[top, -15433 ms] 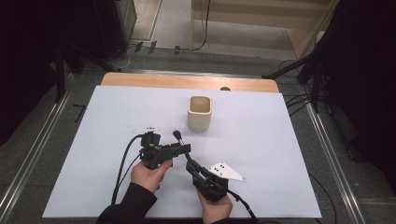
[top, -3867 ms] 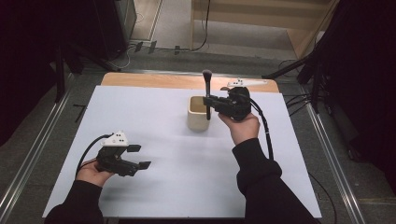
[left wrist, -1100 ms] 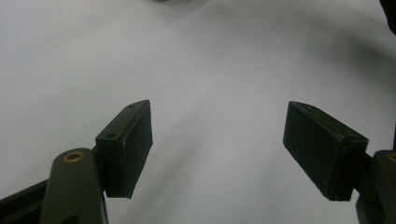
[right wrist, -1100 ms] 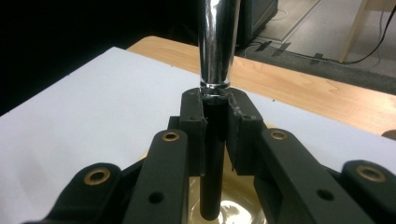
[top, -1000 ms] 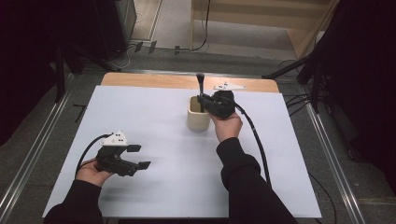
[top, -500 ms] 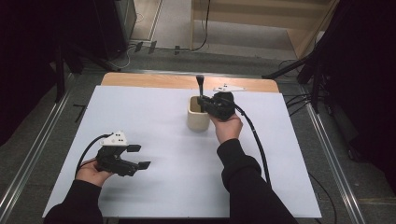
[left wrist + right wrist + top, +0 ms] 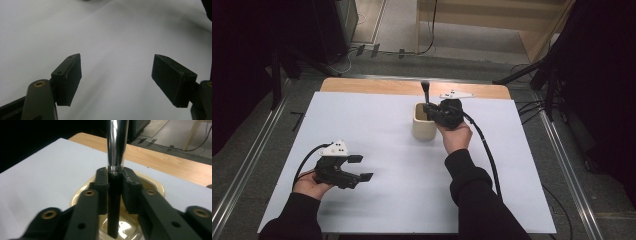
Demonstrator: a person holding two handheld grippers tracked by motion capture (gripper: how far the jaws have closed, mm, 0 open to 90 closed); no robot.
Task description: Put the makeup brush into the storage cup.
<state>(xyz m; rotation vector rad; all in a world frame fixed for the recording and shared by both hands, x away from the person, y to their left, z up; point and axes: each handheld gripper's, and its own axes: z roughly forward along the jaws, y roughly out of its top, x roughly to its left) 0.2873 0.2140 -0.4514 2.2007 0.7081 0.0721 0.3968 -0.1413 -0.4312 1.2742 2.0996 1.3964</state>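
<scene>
black jaws flank an upright utensil (image 7: pixel 115 182) (chrome above) over the cream cup (image 7: pixel 152 185)

Right gripper (image 7: pixel 428 107) reached out over the cup (image 7: pixel 424 122), forearm stretched forward from the near edge, wrist level, jaws just easing apart yet close on either side of a slim upright tool (image 7: pixel 115 195) standing in the cup. Left gripper (image 7: pixel 360 168) resting low, well to the near left of the cup, cradled in an upturned hand (image 7: pixel 312 184), jaws spread wide with nothing between them.

Cream glazed cup (image 7: pixel 424 125) – black-and-chrome tool (image 7: pixel 116 157) in it – on a plain white sheet (image 7: pixel 377 135) over a light wooden table (image 7: pixel 377 87).
</scene>
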